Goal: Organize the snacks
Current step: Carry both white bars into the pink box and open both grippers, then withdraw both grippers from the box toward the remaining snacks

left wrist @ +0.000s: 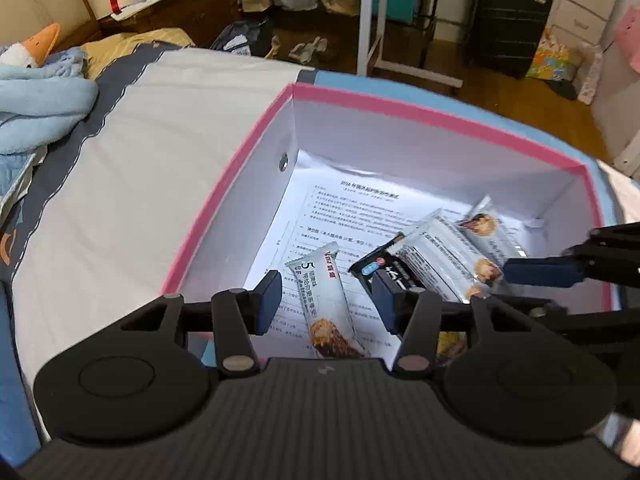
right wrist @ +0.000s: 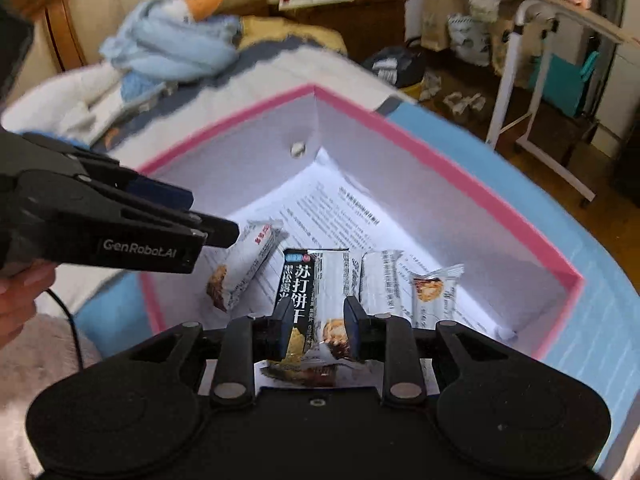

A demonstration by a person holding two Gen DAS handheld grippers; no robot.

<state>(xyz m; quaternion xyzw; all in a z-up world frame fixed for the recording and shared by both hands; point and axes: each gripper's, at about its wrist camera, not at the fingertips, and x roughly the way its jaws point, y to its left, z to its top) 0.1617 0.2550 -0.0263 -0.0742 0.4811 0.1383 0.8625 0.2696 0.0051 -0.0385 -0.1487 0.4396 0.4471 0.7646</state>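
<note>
Both grippers hovering inside pink-rimmed box (left wrist: pixel 224 200), centre frame, on bed. Left gripper (left wrist: pixel 326 300) jaws apart, white bar (left wrist: pixel 326 304) lying loose between. Right gripper (right wrist: pixel 318 322) jaws clamping black cracker pack (right wrist: pixel 308 300). Tip: lowering pack flat beside other wrappers, letting go gently, no crushing.
</note>
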